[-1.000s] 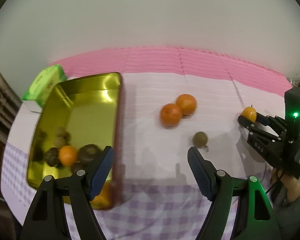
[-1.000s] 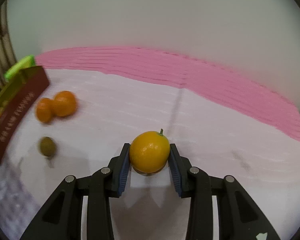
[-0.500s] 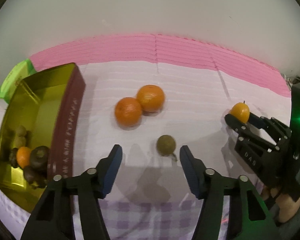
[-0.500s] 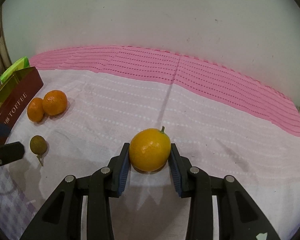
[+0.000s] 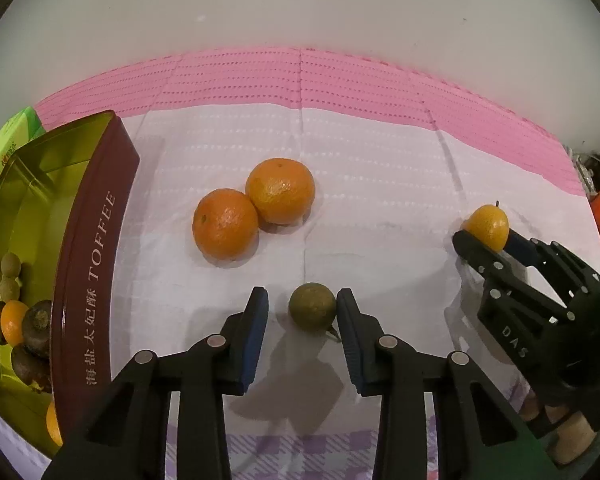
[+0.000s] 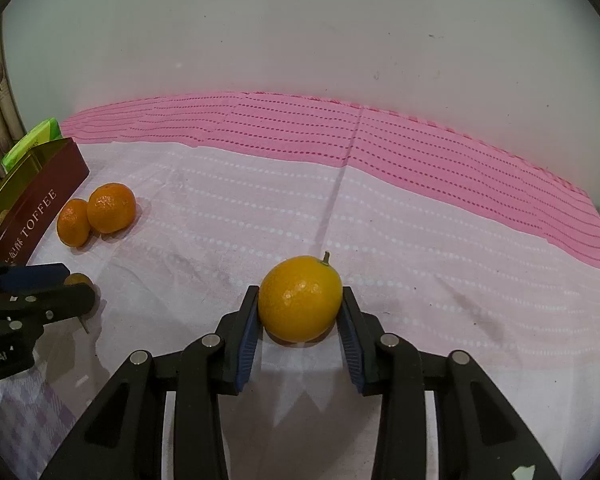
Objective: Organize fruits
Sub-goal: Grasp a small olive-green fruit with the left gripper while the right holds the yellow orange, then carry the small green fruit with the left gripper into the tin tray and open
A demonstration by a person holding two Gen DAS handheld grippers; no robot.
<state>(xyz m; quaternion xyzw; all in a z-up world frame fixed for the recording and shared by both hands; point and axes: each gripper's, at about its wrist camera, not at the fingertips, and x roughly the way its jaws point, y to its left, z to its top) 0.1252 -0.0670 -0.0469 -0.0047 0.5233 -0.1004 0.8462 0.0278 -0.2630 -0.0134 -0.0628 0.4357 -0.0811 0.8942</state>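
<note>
Your left gripper (image 5: 302,312) points down at the worktop with a small round greenish-brown fruit (image 5: 312,307) between its blue pads. The jaws have just been closing: the right pad looks to be touching the fruit, while a gap shows between it and the left pad, so it is bracketed, not clamped. The fruit rests on the pale pink dotted cloth (image 5: 380,184).

Your right gripper (image 6: 300,320) is closed on a yellow-orange round citrus fruit with a short stem (image 6: 300,298), both pads pressing its sides just above the cloth.

Two orange mandarins (image 5: 254,214) lie touching each other beyond the left gripper. To their left stands the open gold-lined maroon toffee tin (image 5: 96,248), already holding several dark brown, tan and orange fruits. A green carton (image 5: 8,148) sits behind the tin.
</note>
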